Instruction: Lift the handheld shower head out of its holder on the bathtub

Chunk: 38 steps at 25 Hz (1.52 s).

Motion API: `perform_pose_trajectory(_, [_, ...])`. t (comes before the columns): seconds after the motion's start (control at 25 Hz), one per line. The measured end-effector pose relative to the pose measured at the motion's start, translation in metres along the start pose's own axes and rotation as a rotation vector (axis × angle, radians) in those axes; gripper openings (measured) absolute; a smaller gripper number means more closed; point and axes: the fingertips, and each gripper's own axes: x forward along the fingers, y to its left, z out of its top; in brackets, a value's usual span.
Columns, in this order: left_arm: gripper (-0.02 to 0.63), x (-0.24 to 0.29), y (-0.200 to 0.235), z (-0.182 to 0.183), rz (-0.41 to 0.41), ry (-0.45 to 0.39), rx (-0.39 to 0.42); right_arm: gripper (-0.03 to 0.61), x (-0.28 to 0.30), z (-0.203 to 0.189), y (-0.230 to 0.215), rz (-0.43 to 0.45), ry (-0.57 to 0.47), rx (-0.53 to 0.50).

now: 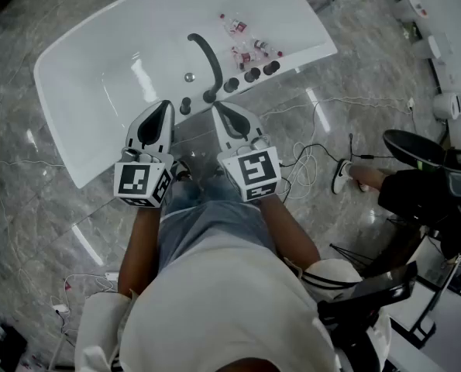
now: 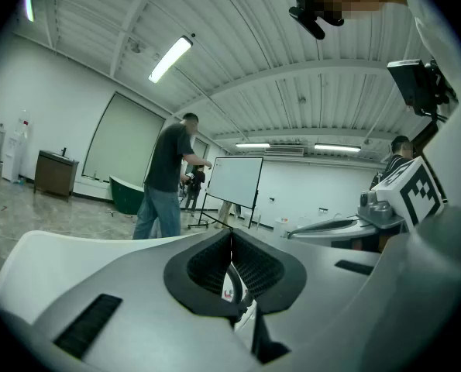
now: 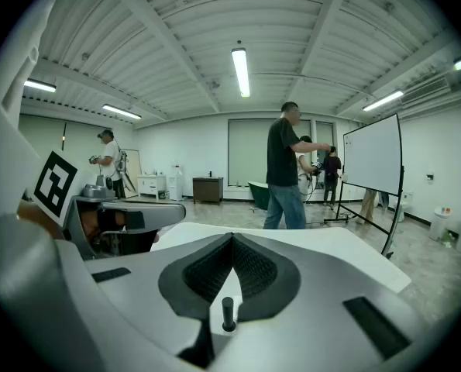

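At the near rim of the white bathtub (image 1: 75, 91), both tongs hang close together, side by side. The left tongs (image 1: 166, 107) have their jaws pressed shut with nothing between them, and the right tongs (image 1: 218, 108) are likewise closed and empty. Just beyond their tips, the dark handheld shower head (image 1: 205, 59) sits in its holder (image 1: 209, 97), curving out over the basin. Round knobs (image 1: 251, 74) and small bottles (image 1: 245, 49) line the rim to its right.
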Motion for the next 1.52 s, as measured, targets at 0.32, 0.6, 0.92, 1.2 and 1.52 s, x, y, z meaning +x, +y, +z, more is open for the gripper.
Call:
perform_pose_trajectory(0.32, [0.017, -0.006, 0.023, -0.004, 0.020, 0.006, 0.000, 0.015, 0.011, 0.006, 0.010, -0.005, -0.017, 0.013])
perform_pose_trajectory(0.6, [0.018, 0.005, 0.017, -0.029, 0.022, 0.022, -0.013, 0.015, 0.011, -0.007, -0.002, 0.010, -0.010, 0.015])
perform_pose_trajectory(0.92, [0.019, 0.024, 0.020, -0.082, 0.041, -0.019, 0.066, 0.017, 0.017, -0.032, -0.019, 0.066, -0.040, 0.051])
perform_pose_trajectory(1.2, [0.172, 0.079, 0.084, -0.233, 0.098, 0.167, 0.046, 0.017, 0.066, -0.069, -0.038, 0.087, 0.008, 0.052])
perform_pose_trajectory(1.52, [0.245, 0.163, 0.127, -0.399, 0.137, 0.357, 0.092, 0.017, 0.100, -0.136, -0.056, 0.094, 0.079, 0.080])
